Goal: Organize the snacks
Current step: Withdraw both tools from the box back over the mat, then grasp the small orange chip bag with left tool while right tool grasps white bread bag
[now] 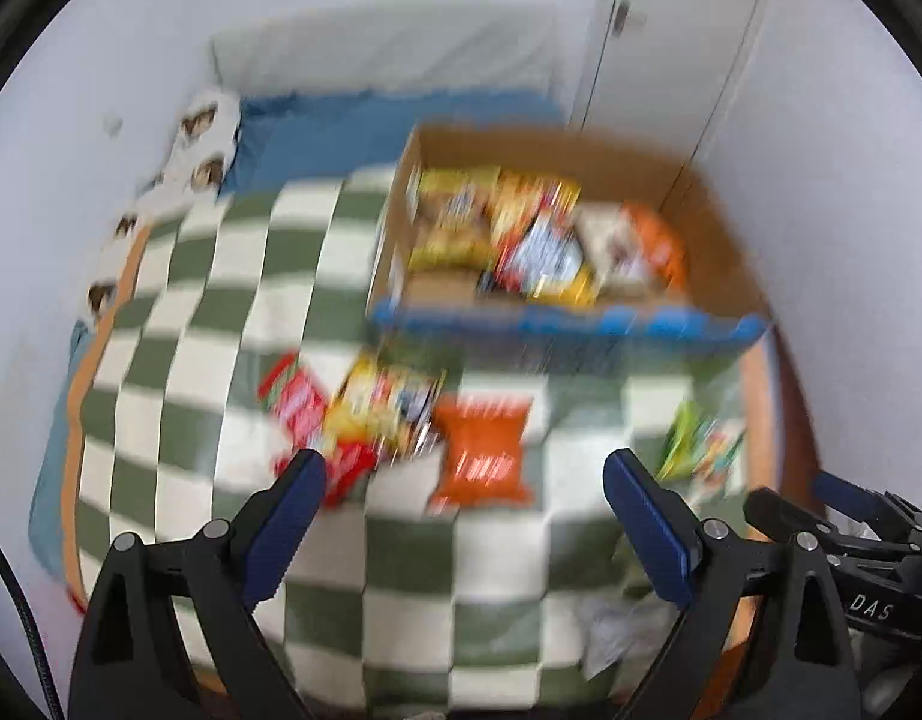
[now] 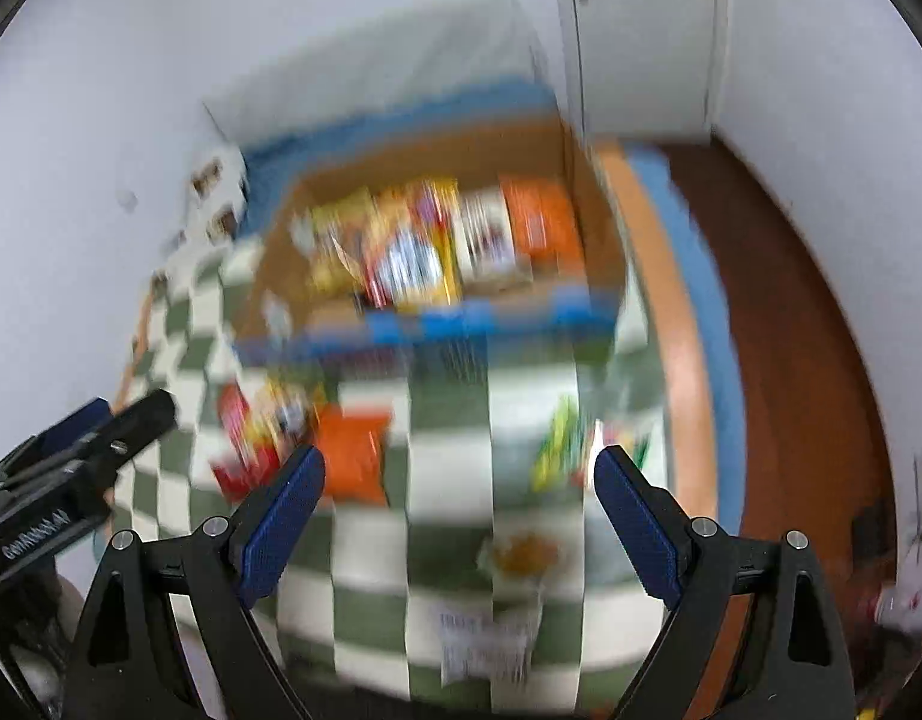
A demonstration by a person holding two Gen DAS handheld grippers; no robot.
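Note:
Both views are motion-blurred. A cardboard box with a blue front edge sits on a green-and-white checkered blanket and holds several snack packs. In front of it lie a red pack, a yellow pack, an orange bag and a green pack. My left gripper is open and empty above the blanket, near the orange bag. My right gripper is open and empty, with the orange bag by its left finger and the green pack by its right finger. A clear pack lies nearer.
The blanket covers a bed with a blue sheet and a patterned pillow against white walls. A white cabinet door stands behind the box. Brown floor lies right of the bed. The other gripper shows at the left.

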